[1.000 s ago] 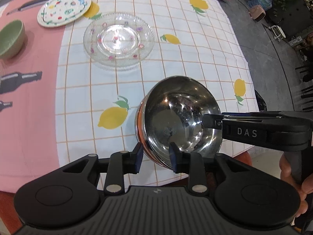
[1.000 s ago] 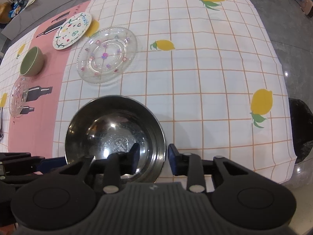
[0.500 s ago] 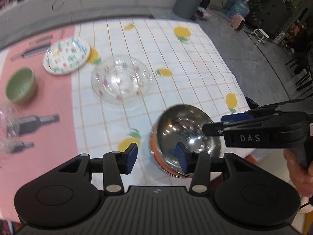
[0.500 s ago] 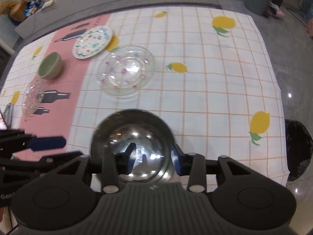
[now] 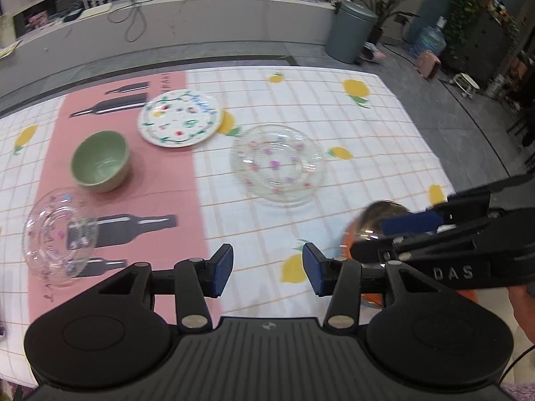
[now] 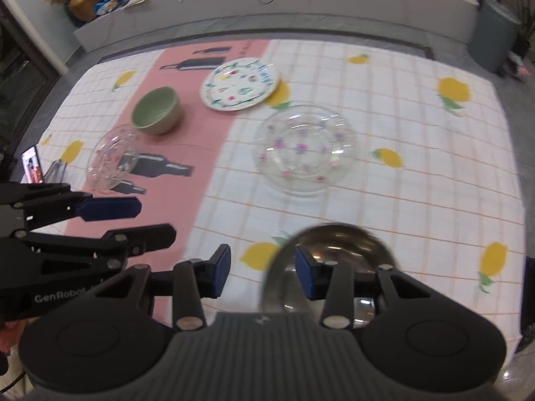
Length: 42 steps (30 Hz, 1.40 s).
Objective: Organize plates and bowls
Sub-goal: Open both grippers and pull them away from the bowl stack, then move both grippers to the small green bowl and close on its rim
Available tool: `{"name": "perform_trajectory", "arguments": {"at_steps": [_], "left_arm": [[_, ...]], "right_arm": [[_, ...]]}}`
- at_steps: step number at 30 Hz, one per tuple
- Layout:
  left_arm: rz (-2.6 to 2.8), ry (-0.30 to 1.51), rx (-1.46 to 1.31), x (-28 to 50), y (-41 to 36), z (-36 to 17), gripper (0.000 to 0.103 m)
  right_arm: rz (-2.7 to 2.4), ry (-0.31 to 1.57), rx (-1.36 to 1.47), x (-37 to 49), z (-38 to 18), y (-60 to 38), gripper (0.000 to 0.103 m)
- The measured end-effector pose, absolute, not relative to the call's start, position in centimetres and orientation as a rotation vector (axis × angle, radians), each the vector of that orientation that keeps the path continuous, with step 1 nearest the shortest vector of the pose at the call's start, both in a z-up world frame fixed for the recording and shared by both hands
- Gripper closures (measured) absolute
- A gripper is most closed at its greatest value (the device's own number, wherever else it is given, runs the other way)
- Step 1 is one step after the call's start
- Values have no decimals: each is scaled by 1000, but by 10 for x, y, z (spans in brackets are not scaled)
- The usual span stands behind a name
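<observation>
Our left tool point(image 5: 267, 269) is opening, with nothing between its blue pads. Our right tool point(image 6: 262, 270) is open too; the shiny metal bowl point(image 6: 337, 247) sits on the worktop point(image 6: 418, 200) by its right pad, and we cannot tell if they touch.

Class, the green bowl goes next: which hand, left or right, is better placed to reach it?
Left. The left tongs, opening with nothing between them, sit nearer the green bowl; the right tongs hang over the steel bowl, farther off.
</observation>
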<state>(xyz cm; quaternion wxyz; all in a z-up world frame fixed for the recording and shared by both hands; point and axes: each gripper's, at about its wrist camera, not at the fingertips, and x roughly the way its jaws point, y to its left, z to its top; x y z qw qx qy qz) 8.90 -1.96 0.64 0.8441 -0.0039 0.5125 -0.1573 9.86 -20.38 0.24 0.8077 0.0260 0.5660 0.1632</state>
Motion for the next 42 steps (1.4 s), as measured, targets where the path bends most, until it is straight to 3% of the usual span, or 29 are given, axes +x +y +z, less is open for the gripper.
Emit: {"name": "perform_trajectory", "arguments": {"at_steps": [24, 42], "left_arm": [[-96, 1019, -267, 177, 158, -23, 43], [-60, 1104, -293, 254, 195, -82, 43]], "right_arm": [[433, 1319, 26, 223, -35, -37, 59], [299, 1357, 78, 318, -90, 21, 59]]}}
